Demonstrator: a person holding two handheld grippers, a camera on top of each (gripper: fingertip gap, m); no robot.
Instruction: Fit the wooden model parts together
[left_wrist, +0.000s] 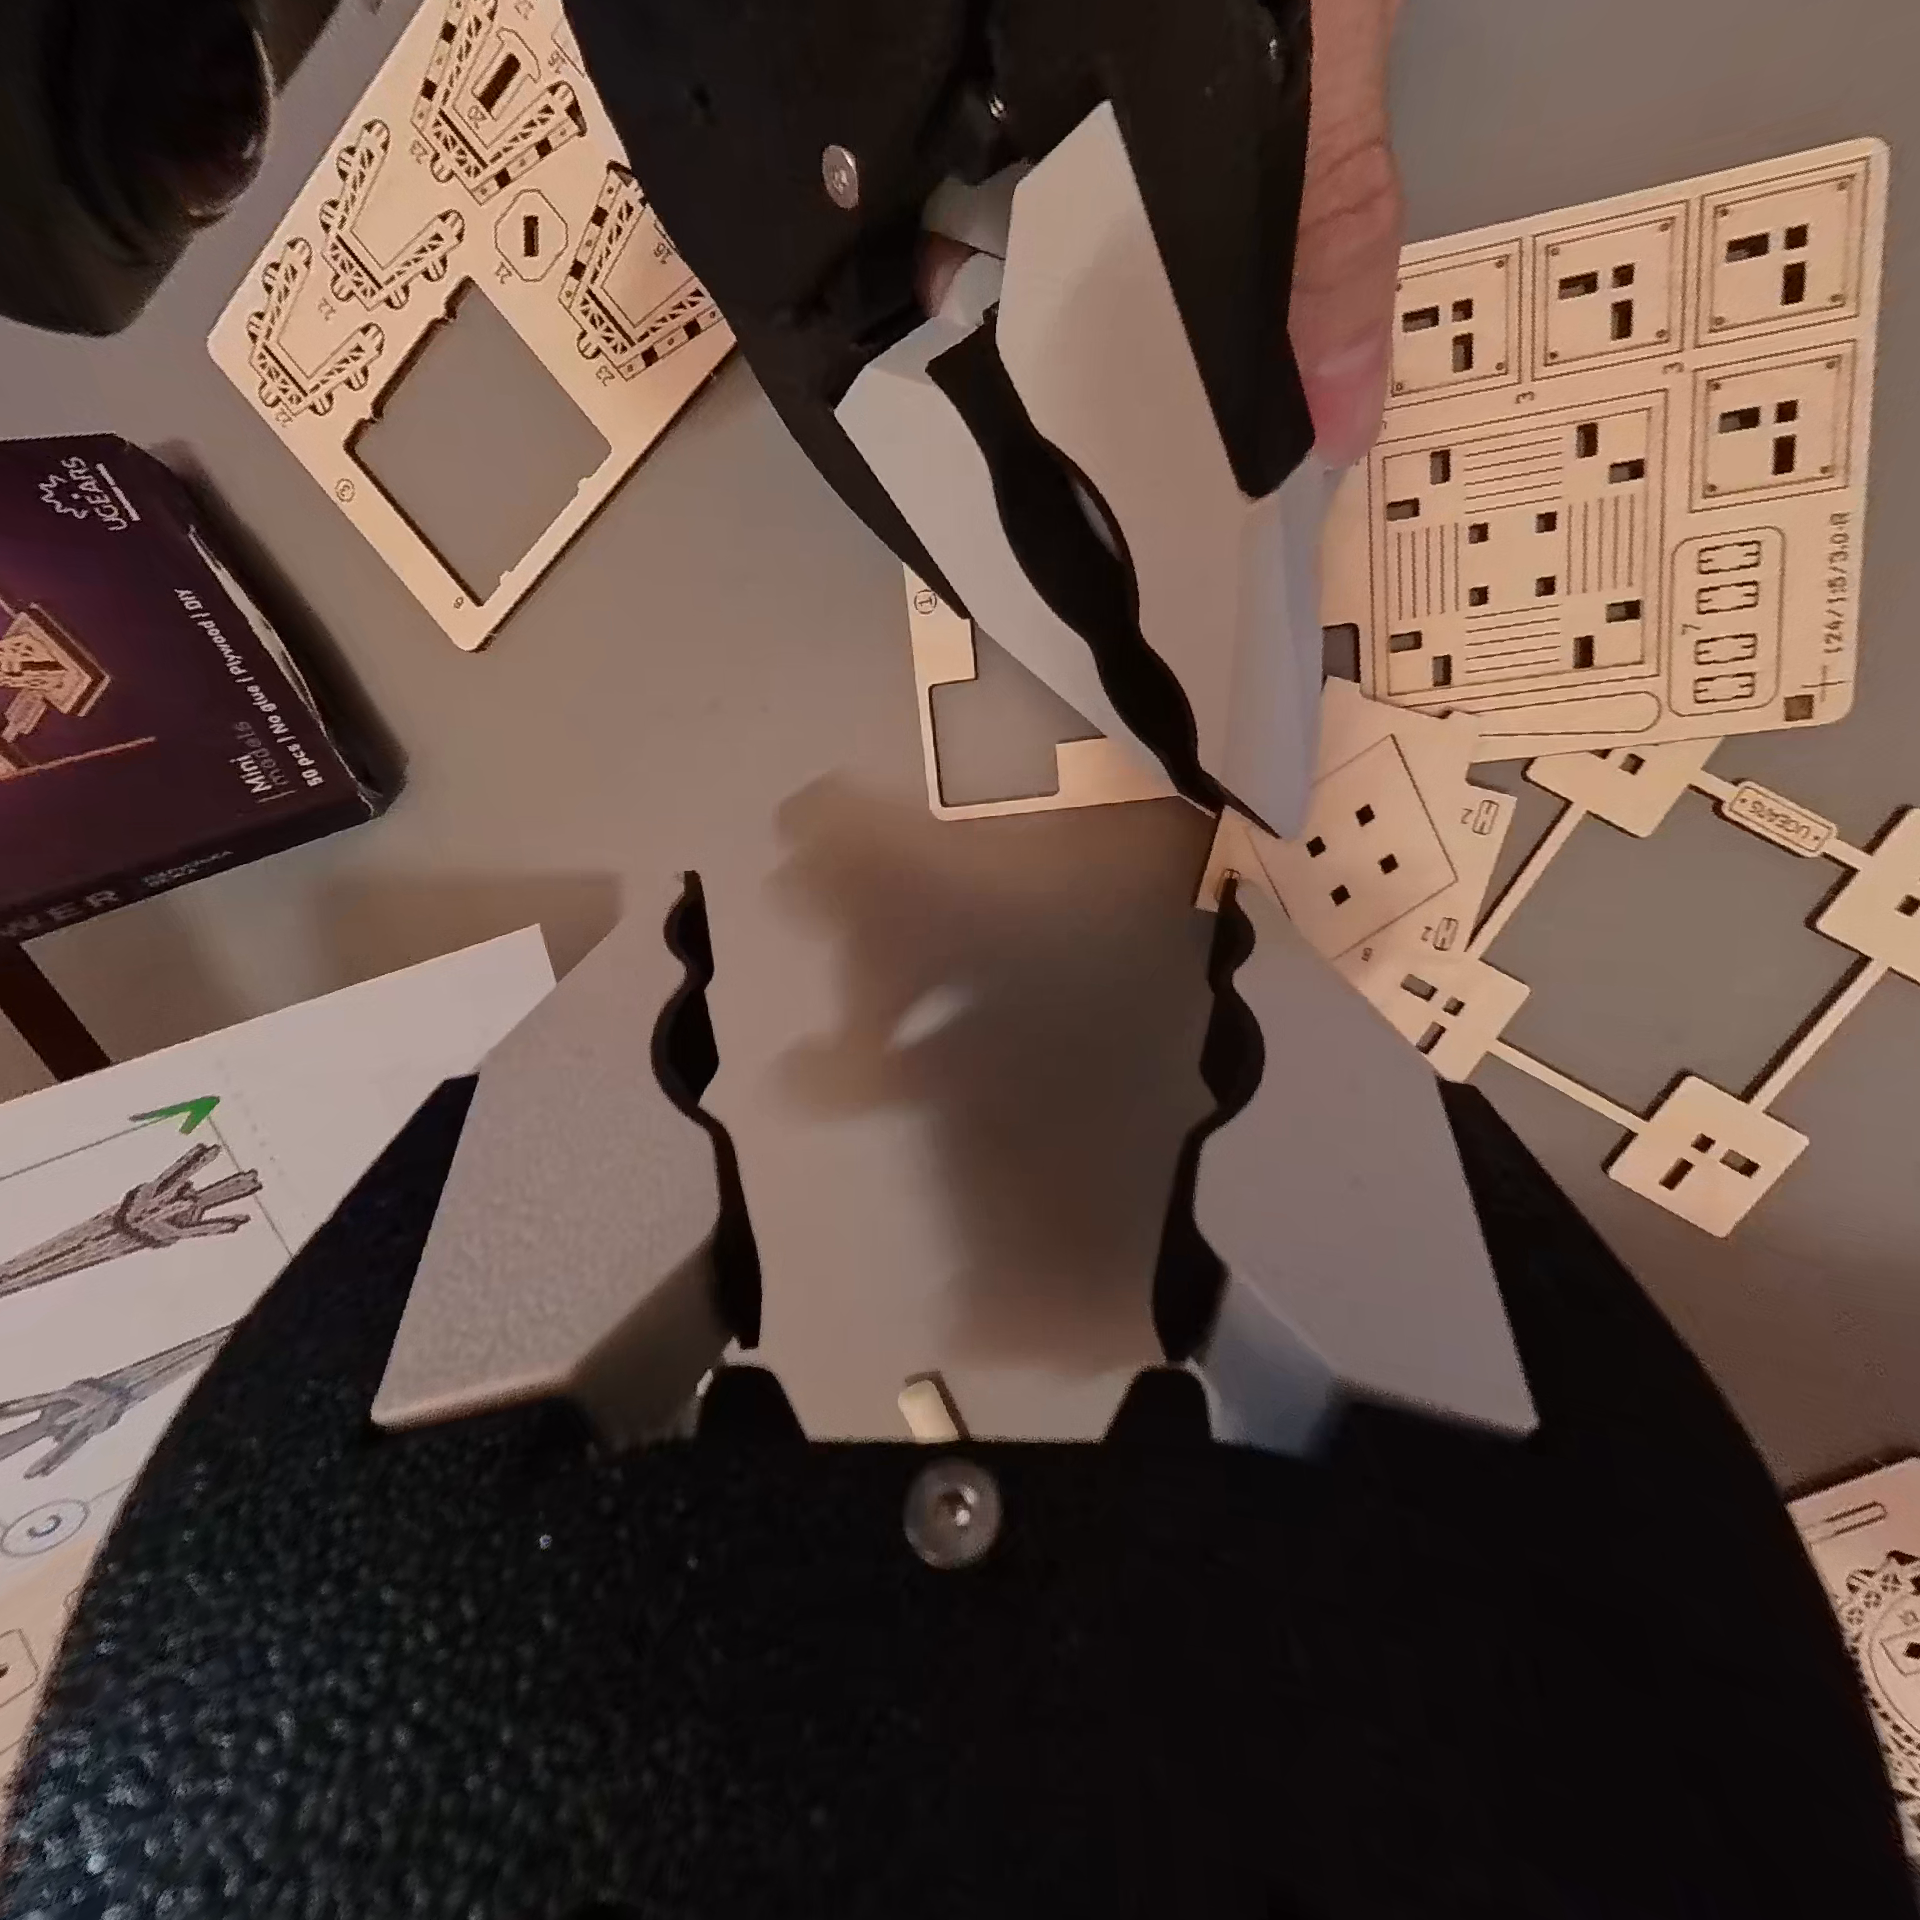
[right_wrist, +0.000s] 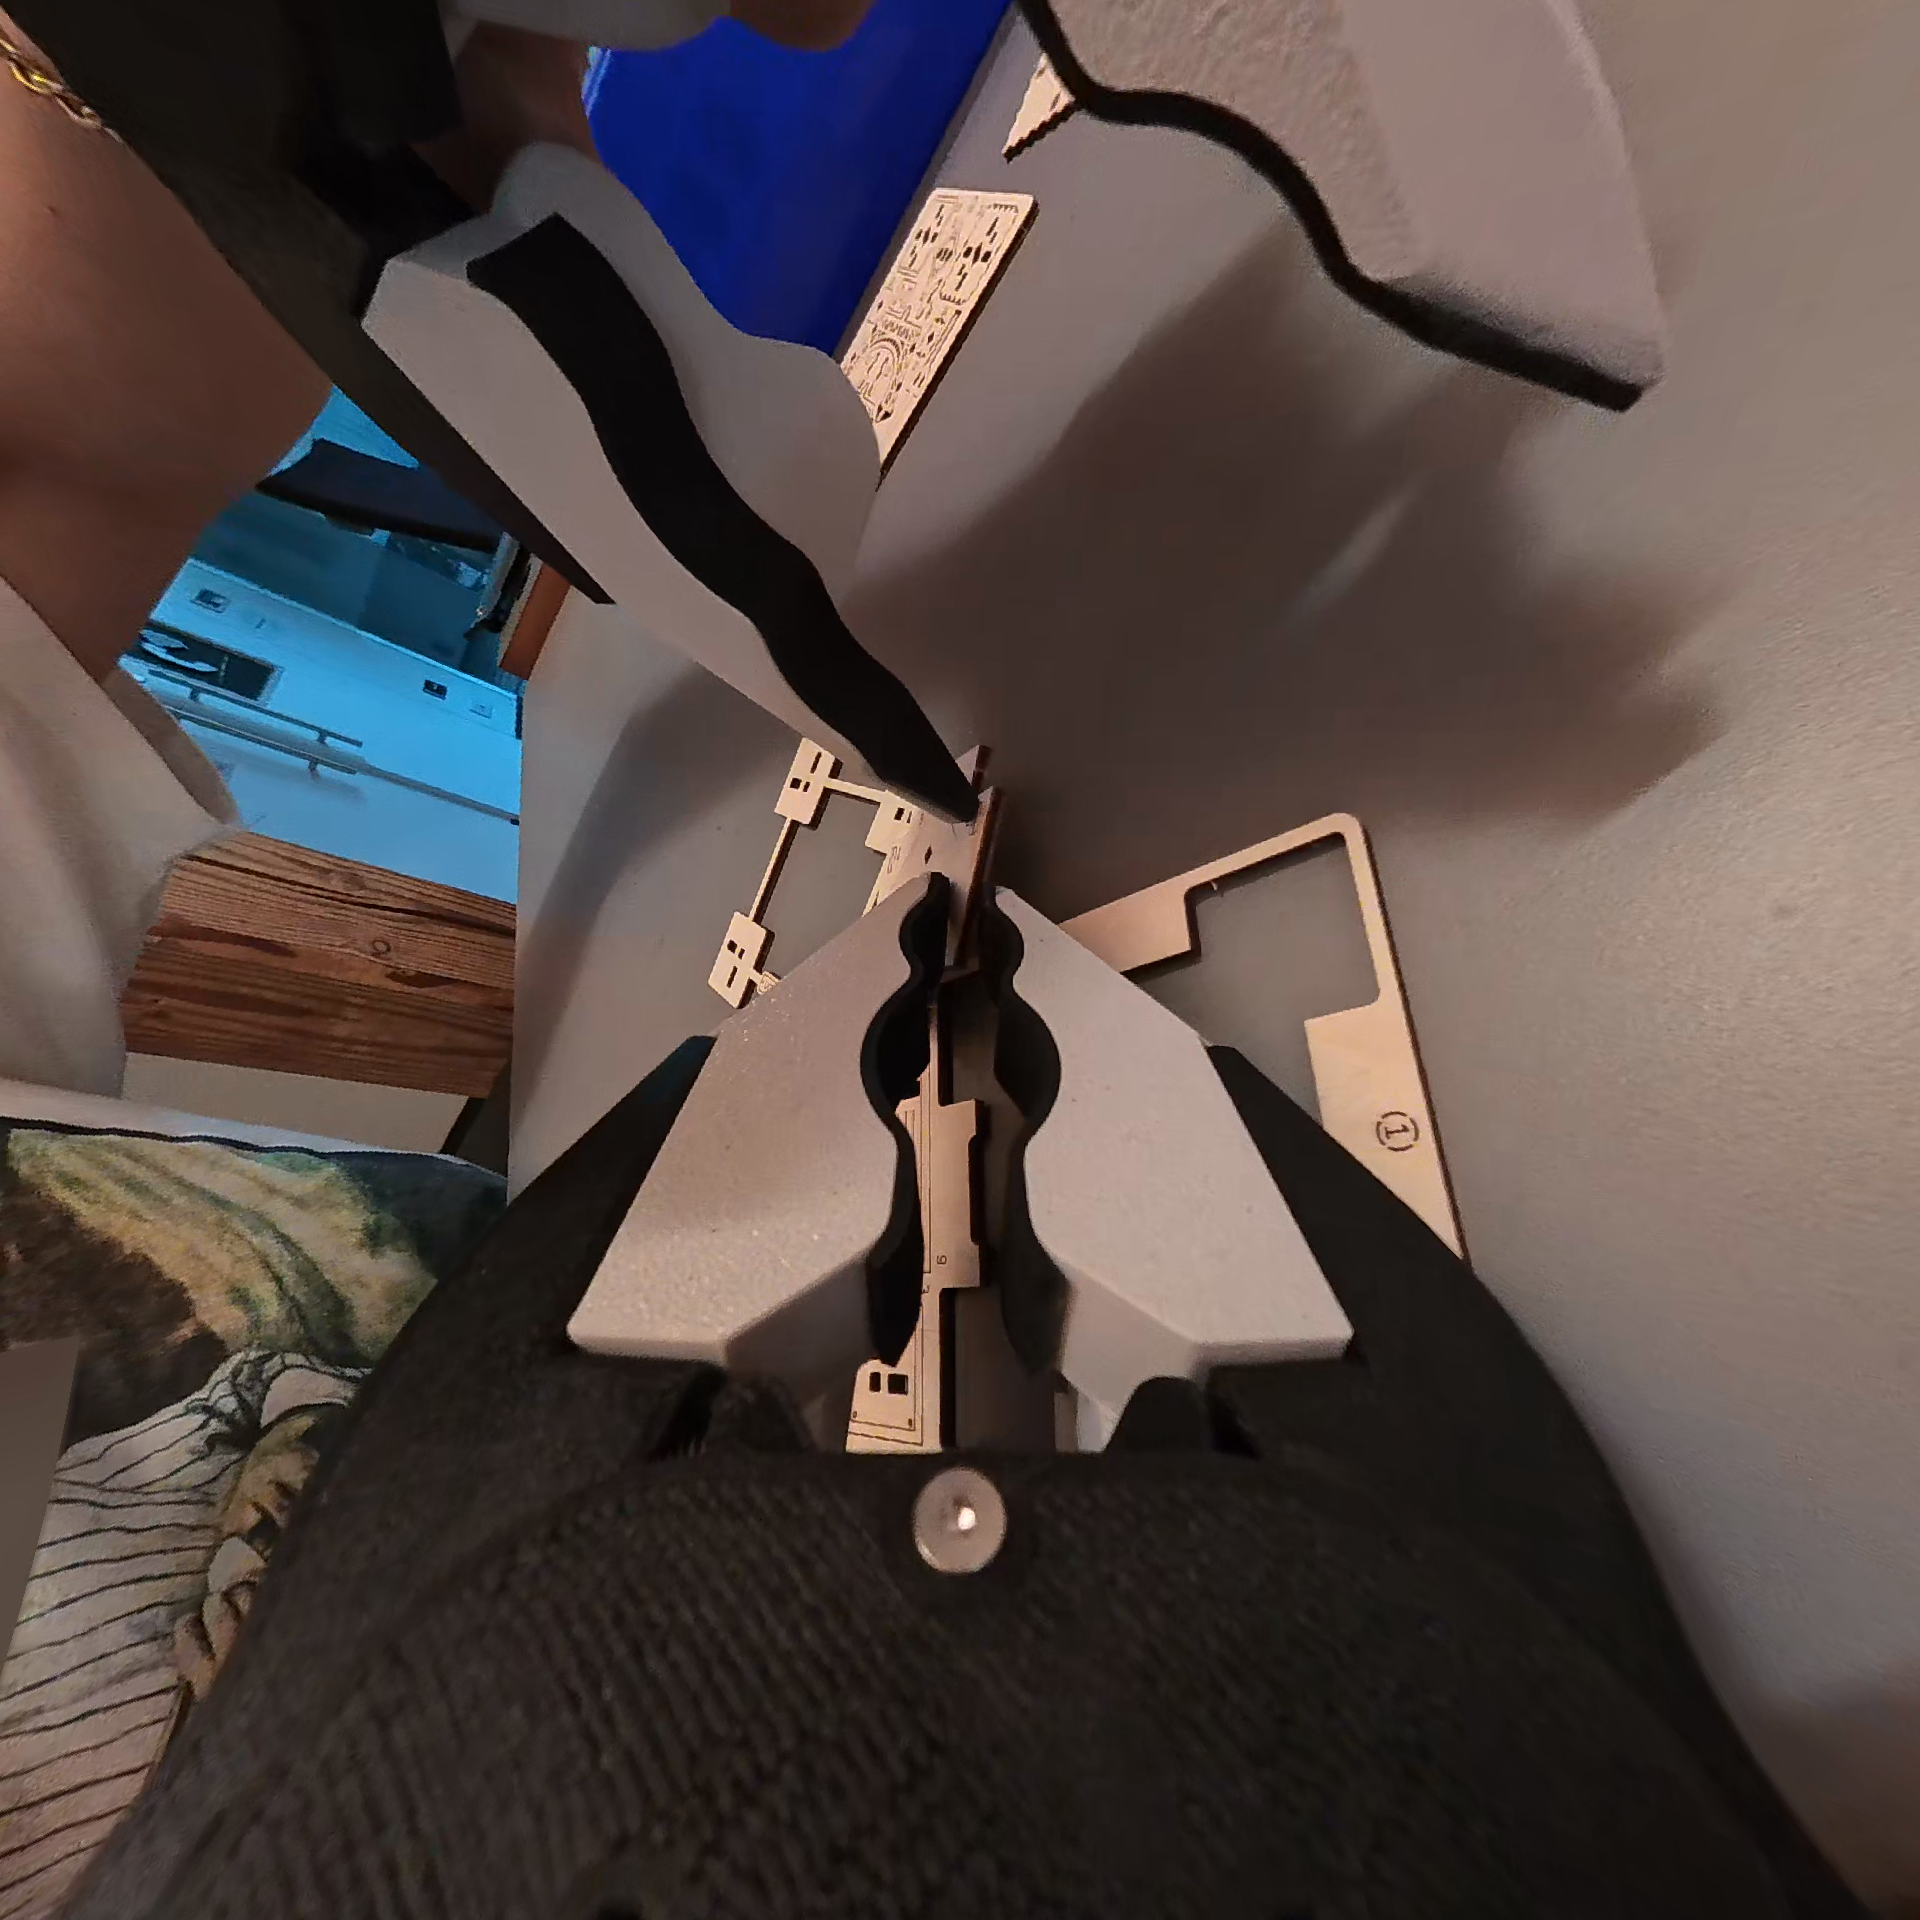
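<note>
Left gripper spread wide, empty, over the grey table. Right gripper pinching a thin wooden part edgewise, tip down beside the cut-out sheet.

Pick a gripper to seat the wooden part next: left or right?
Right. The right gripper is shut on a thin wooden part, so it can likely press it home. The left gripper is open and empty, better suited to steadying.
</note>
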